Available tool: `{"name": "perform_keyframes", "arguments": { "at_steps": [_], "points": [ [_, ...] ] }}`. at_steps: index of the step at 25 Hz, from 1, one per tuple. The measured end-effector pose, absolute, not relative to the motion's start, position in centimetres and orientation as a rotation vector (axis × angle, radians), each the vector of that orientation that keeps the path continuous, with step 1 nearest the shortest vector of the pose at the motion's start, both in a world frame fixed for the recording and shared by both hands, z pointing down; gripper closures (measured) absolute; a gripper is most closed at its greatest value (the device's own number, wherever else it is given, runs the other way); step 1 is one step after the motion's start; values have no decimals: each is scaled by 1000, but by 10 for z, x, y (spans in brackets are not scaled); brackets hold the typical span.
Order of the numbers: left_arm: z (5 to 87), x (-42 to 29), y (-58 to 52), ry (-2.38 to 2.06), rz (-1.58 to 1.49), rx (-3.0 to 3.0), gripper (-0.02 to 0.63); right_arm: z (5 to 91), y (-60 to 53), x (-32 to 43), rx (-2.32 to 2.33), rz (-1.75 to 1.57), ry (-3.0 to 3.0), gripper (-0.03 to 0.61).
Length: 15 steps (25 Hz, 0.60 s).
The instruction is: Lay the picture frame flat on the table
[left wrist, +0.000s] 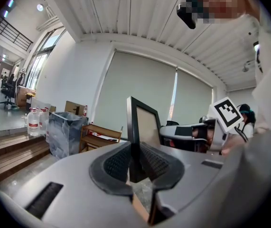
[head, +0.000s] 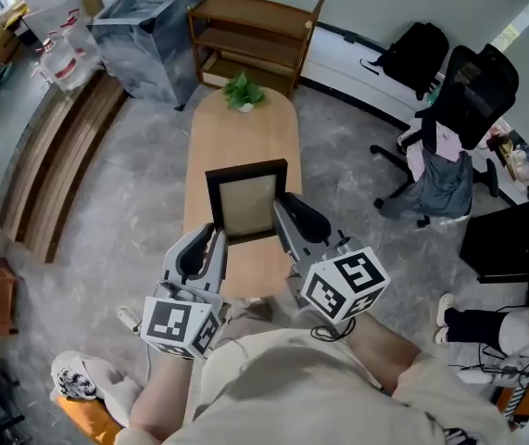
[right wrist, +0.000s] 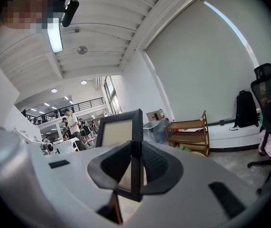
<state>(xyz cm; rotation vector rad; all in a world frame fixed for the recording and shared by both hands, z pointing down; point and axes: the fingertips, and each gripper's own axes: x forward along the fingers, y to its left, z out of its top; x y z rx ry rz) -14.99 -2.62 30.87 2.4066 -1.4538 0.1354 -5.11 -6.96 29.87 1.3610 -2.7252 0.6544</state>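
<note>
A black picture frame (head: 245,200) with a beige inside is held over the near end of the oval wooden table (head: 245,133), its face tilted up toward me. My left gripper (head: 216,234) is shut on the frame's left edge near the lower corner. My right gripper (head: 281,211) is shut on its right edge. In the left gripper view the frame (left wrist: 144,122) rises edge-on from between the pads of the left gripper (left wrist: 134,164). In the right gripper view the frame (right wrist: 118,132) stands clamped in the right gripper (right wrist: 135,169). The frame's bottom edge is hidden behind the grippers.
A small green plant (head: 244,91) sits at the table's far end. Beyond it stand a wooden shelf (head: 257,33) and a grey bin (head: 148,40). An office chair (head: 454,142) is to the right, wooden steps (head: 56,160) to the left.
</note>
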Motion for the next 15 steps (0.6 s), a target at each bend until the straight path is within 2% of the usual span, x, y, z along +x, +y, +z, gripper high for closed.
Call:
{"name": "perform_keyframes", "arguments": {
  "at_steps": [9, 15],
  "points": [
    [344, -177, -113, -1431, 148, 2310, 558, 342, -161, -78, 1342, 826, -2643, 529],
    [379, -168, -180, -1439, 131, 2269, 558, 389, -231, -70, 1322, 931, -2576, 529]
  ]
}}
